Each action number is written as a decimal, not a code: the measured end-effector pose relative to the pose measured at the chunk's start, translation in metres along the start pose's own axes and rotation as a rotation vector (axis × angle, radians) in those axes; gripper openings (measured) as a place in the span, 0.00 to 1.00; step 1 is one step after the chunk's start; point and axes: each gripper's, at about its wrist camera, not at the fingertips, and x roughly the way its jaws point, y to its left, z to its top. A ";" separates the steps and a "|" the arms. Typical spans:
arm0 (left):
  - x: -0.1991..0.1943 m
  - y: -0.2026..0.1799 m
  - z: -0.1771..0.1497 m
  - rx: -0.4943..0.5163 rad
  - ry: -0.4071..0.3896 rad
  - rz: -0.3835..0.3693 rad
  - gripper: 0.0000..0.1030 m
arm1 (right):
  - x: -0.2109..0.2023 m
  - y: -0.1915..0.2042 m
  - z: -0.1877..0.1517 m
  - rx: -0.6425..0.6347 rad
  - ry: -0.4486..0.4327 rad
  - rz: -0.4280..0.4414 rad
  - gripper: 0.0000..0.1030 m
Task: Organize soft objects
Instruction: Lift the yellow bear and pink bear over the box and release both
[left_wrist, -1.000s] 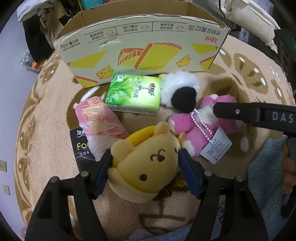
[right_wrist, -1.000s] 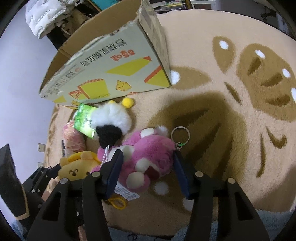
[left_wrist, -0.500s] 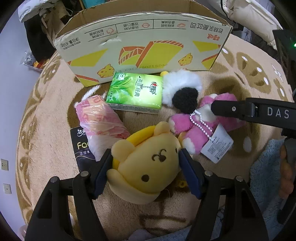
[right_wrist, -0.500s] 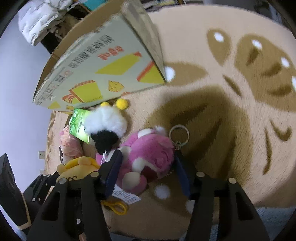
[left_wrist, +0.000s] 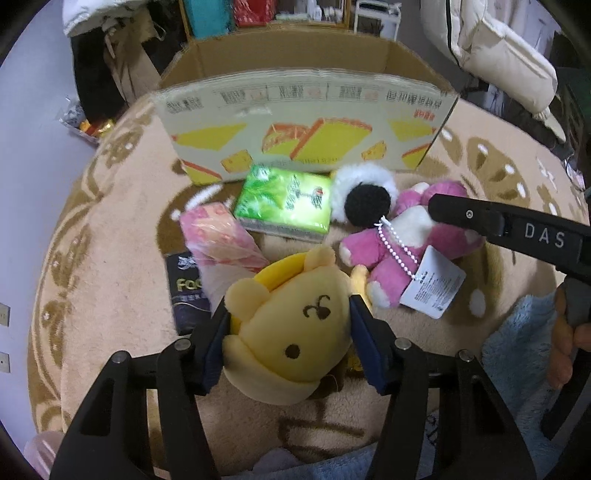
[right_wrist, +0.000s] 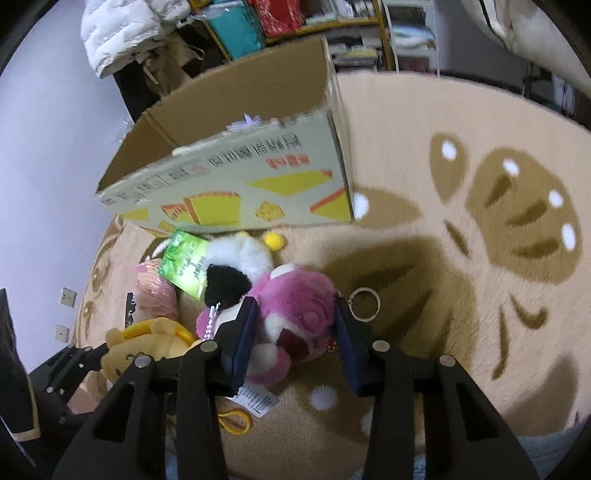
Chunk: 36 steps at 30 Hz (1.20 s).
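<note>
The left gripper (left_wrist: 290, 343) has just been closing, and its blue jaws are clamped on the soft yellow bear toy (left_wrist: 291, 325), one on each side of its head. The right gripper (right_wrist: 295, 336) has just been closing too, and its jaws press on both sides of the fuzzy pink bear toy (right_wrist: 299, 317). A white paper tag (right_wrist: 256, 400) hangs under the pink bear, and a round metal key ring (right_wrist: 364, 304) lies on the rug just beside it. Both toys sit low over the soft tan rug with brown shapes (right_wrist: 480, 258).

Just past the yellow bear lie a flat black packet (left_wrist: 186, 291) and a pink plastic-wrapped roll (left_wrist: 218, 236), which lies partly on the black packet. A little further is a green pack of tissues (left_wrist: 286, 201). Next to it sits a fluffy white and black pom-pom toy (left_wrist: 364, 195), touching the pink bear. A string of white beads (left_wrist: 397, 240) runs from it across the pink bear.

Behind all of these stands an open cardboard box with yellow cake pictures (left_wrist: 306, 125). Its top is open. Far back are shelves and a white puffy coat (right_wrist: 118, 33).

At the right of the left view, a hand (left_wrist: 567, 343) holds the right gripper's handle, next to a fluffy blue sleeve (left_wrist: 517, 350).
</note>
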 end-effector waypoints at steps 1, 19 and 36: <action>-0.004 0.001 -0.001 -0.005 -0.012 0.006 0.58 | -0.005 0.003 0.001 -0.013 -0.023 -0.007 0.42; -0.080 0.025 -0.002 -0.106 -0.272 0.140 0.58 | -0.087 0.038 0.002 -0.217 -0.306 -0.090 0.42; -0.111 0.036 0.045 -0.091 -0.403 0.211 0.58 | -0.137 0.057 0.046 -0.288 -0.499 -0.111 0.42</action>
